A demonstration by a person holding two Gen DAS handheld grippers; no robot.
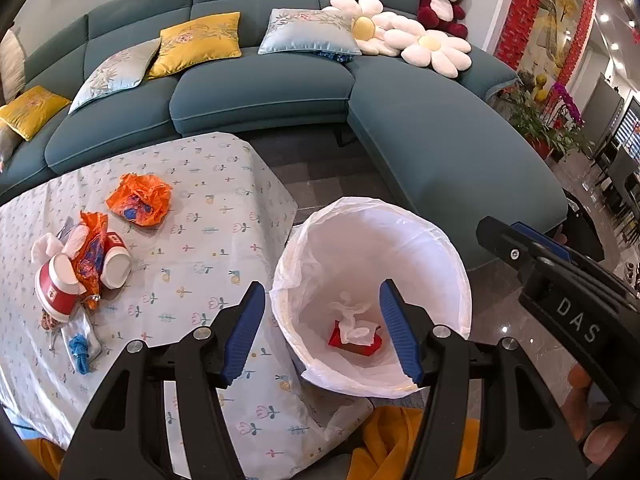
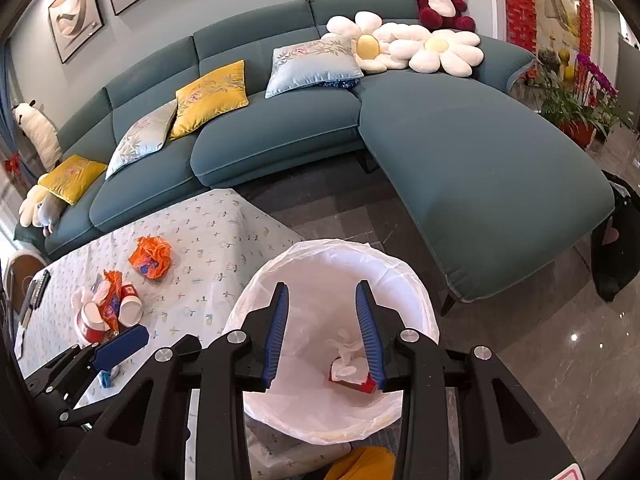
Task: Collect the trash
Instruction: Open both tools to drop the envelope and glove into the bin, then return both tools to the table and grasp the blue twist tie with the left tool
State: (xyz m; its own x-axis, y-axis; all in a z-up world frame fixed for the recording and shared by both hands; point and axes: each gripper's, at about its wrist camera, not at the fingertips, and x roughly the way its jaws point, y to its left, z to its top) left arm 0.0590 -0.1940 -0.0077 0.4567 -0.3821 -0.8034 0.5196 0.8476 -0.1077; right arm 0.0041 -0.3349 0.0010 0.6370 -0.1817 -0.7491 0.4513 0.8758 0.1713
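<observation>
A white-lined trash bin [image 1: 424, 248] [image 2: 400, 276] stands on the floor beside the table. A red packet with crumpled tissue [image 1: 356, 336] [image 2: 348, 372] lies at its bottom. On the table lie an orange crumpled wrapper [image 1: 140, 200] [image 2: 151, 258], two red-and-white paper cups [image 1: 56, 288] [image 2: 90, 322] with an orange wrapper between them, and a blue scrap in clear plastic [image 1: 80, 348]. My left gripper [image 1: 322, 332] is open and empty over the bin's left rim. My right gripper [image 2: 322, 336] is open and empty above the bin.
The table wears a floral cloth [image 1: 208, 216] [image 2: 216, 248]. A teal sectional sofa [image 1: 440, 140] [image 2: 480, 168] with cushions curves behind and to the right. Potted flowers [image 2: 580, 100] stand far right on the glossy floor. Yellow fabric [image 1: 392, 440] lies below the bin.
</observation>
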